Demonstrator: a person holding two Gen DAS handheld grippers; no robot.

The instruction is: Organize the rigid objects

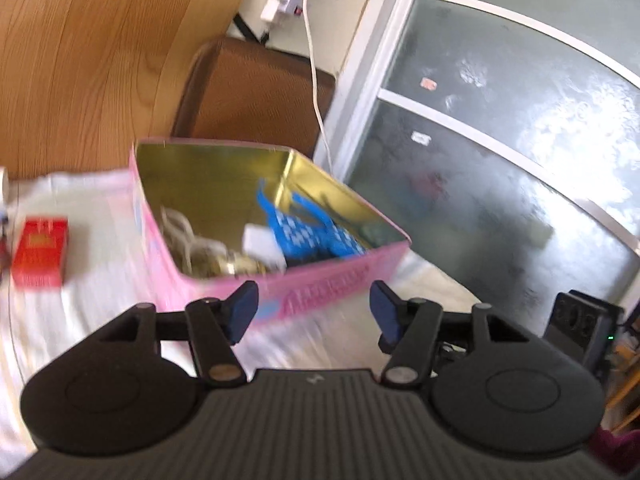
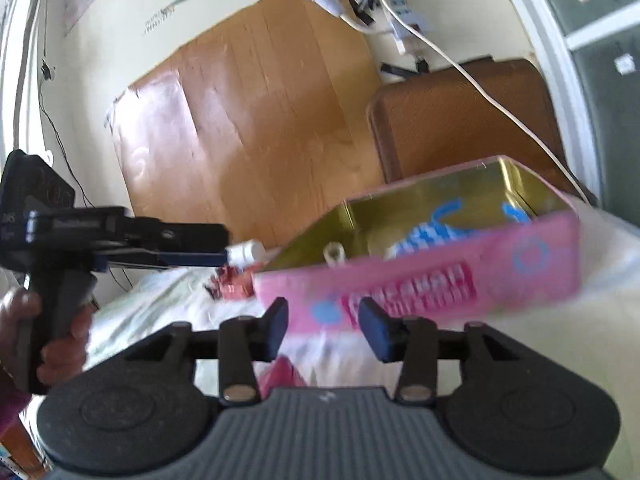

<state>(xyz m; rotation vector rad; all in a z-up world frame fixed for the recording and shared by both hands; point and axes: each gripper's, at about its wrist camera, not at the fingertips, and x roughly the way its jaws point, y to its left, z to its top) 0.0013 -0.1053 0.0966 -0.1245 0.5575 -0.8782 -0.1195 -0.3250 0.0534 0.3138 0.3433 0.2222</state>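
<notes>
Pink tin (image 1: pixel 332 280) open on the white-covered tabletop (image 1: pixel 92 312).
Left gripper (image 1: pixel 314 312) and right gripper (image 2: pixel 323 326) both hover before it, jaws apart, nothing between; a red box (image 1: pixel 39 252) lies beside, contents blurred, perhaps cables.

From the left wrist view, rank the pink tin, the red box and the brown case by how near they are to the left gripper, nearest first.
1. Pink tin: just ahead of the open left gripper, on the white cloth.
2. Red box: farther out, on the cloth at the far left.
3. Brown case: farthest, upright behind the tin against the wall.
</notes>
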